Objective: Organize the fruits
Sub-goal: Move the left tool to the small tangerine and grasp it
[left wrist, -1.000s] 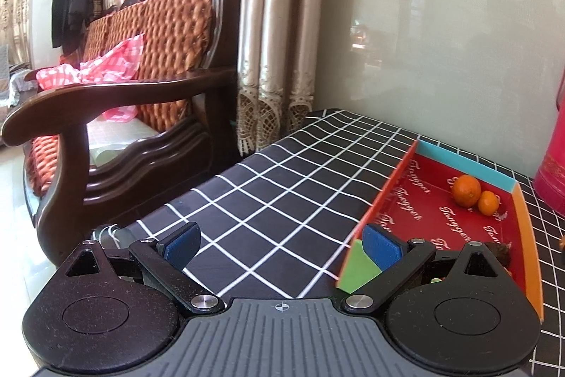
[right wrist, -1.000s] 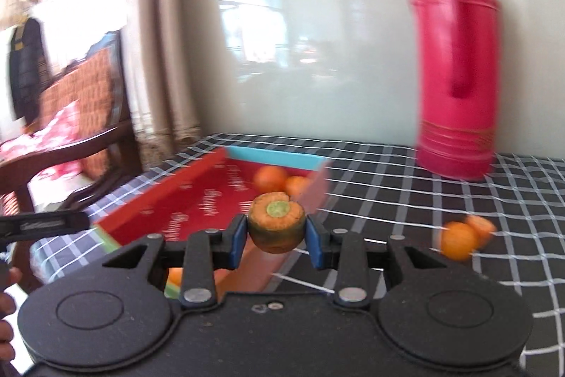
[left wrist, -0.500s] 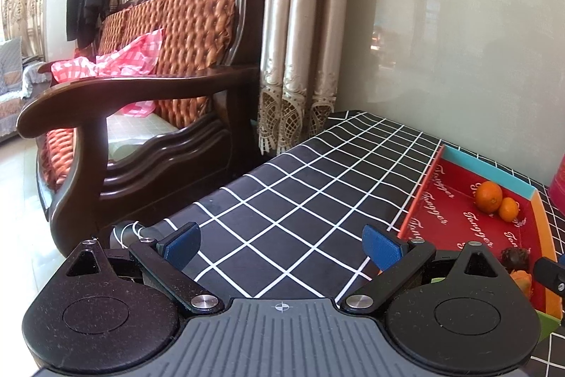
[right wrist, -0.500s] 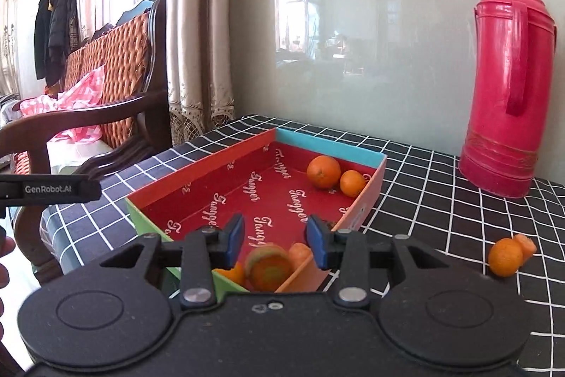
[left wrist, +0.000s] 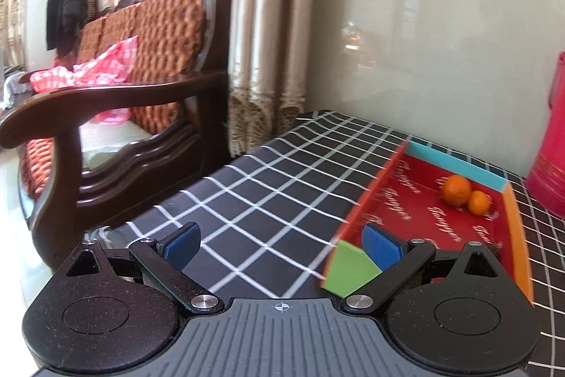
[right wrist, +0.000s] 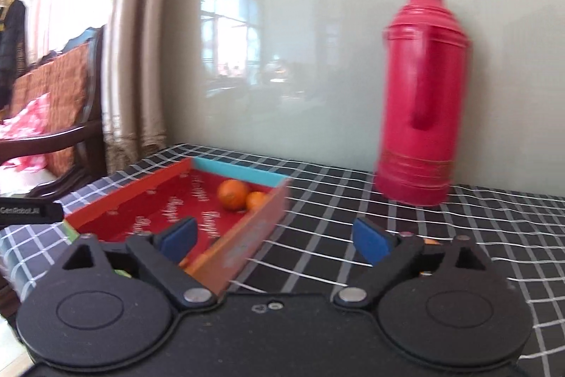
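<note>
- Right up front, the right tool is spread wide with nothing between its blue pads, straddling the near right wall of the red tray.
- Left tool is released and empty too, held level, its right pad over the tray's green corner.
- Next step, I'd guess: fetch more loose fruit. An orange bit peeks behind the right tool's right finger; can't tell what exactly. Swing right, stay low, close gently, it'll bruise.
- Farther back, two oranges sit touching in the tray's far corner.
- Behind that, a red thermos stands on the checked table; give it room.
</note>
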{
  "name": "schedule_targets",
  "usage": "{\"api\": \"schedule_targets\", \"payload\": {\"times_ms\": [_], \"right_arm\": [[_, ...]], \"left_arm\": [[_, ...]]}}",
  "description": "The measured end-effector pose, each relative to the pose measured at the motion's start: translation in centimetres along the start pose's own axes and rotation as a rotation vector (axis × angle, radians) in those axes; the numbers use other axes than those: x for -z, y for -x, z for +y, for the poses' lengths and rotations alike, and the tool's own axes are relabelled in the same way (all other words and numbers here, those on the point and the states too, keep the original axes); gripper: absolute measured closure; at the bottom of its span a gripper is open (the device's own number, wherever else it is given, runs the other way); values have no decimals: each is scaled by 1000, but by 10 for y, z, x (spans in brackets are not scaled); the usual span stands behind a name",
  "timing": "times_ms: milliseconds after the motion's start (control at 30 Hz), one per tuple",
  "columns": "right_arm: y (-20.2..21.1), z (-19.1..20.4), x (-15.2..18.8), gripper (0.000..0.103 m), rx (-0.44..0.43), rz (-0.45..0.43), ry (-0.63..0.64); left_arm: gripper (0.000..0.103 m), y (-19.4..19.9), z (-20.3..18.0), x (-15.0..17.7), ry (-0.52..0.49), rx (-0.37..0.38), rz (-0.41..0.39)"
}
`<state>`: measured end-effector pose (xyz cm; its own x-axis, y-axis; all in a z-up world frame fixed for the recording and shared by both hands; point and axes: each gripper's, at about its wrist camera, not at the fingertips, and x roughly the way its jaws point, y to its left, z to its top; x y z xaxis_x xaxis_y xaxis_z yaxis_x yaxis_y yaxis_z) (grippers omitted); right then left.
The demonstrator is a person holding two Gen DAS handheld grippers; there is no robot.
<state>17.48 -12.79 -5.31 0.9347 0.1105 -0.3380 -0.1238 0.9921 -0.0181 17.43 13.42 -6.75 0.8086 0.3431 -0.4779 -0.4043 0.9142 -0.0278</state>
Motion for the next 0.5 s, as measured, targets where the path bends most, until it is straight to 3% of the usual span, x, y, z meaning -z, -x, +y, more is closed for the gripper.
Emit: {"api": "schedule_targets", "payload": {"times_ms": [33, 500], "right_arm": [[2, -6, 1, 6, 29, -3, -5], [32, -99, 21, 6, 518, 7, -168]], "left_arm": [[6, 1, -6, 0, -8, 11, -3], [6, 32, -115, 17, -211, 222, -60]]}}
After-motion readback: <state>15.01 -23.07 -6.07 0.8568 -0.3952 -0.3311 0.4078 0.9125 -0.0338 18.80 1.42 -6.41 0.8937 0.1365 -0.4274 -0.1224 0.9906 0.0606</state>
